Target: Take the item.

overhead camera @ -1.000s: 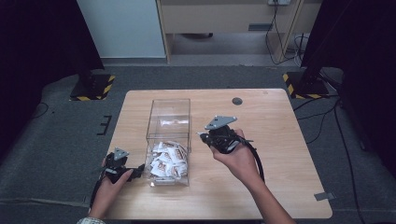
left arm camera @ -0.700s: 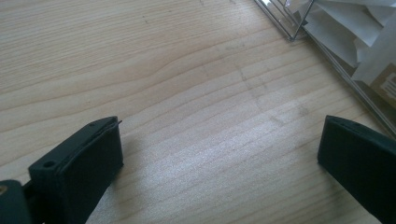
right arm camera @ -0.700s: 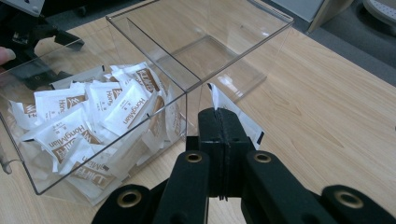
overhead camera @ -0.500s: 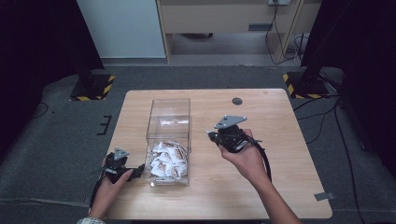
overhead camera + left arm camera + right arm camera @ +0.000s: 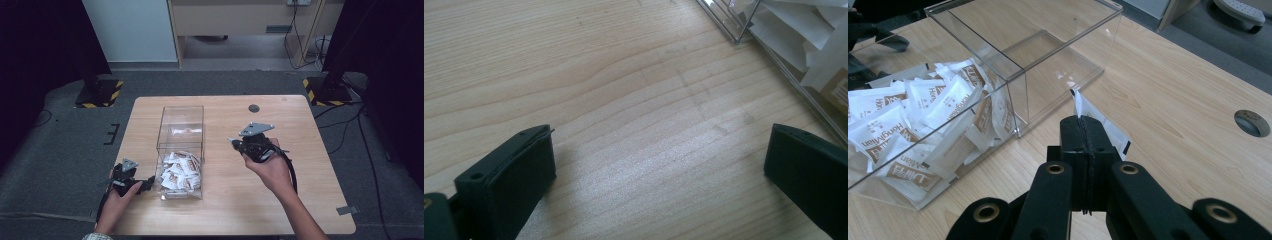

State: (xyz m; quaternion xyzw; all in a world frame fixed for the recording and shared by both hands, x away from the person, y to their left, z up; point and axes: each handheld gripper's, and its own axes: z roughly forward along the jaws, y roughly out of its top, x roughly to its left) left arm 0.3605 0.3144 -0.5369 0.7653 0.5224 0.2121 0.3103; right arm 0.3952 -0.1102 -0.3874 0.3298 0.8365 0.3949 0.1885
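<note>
A clear plastic box (image 5: pixel 182 107) stands on the wooden table, split by a divider. Its near compartment holds several white sachets (image 5: pixel 179 170) with brown print. My right gripper (image 5: pixel 235 142) hovers to the right of the box, shut on one thin white sachet (image 5: pixel 1104 126) that sticks out past the closed jaws. In the right gripper view the gripper (image 5: pixel 1082 120) points toward the box wall (image 5: pixel 1063 55) and the heap of sachets (image 5: pixel 923 120). My left gripper (image 5: pixel 147 184) rests low on the table by the box's near left corner, open, with bare wood between its jaws (image 5: pixel 659 165).
A round cable hole (image 5: pixel 254 108) sits in the table's far right part. Bare wood spreads to the right of the box. Beyond the far edge lie grey carpet, a cabinet and two stand bases with yellow-black tape (image 5: pixel 325 90).
My right gripper has moved to the right, away from the box, still clamped on the sachet. The left hand has stayed where it was.
</note>
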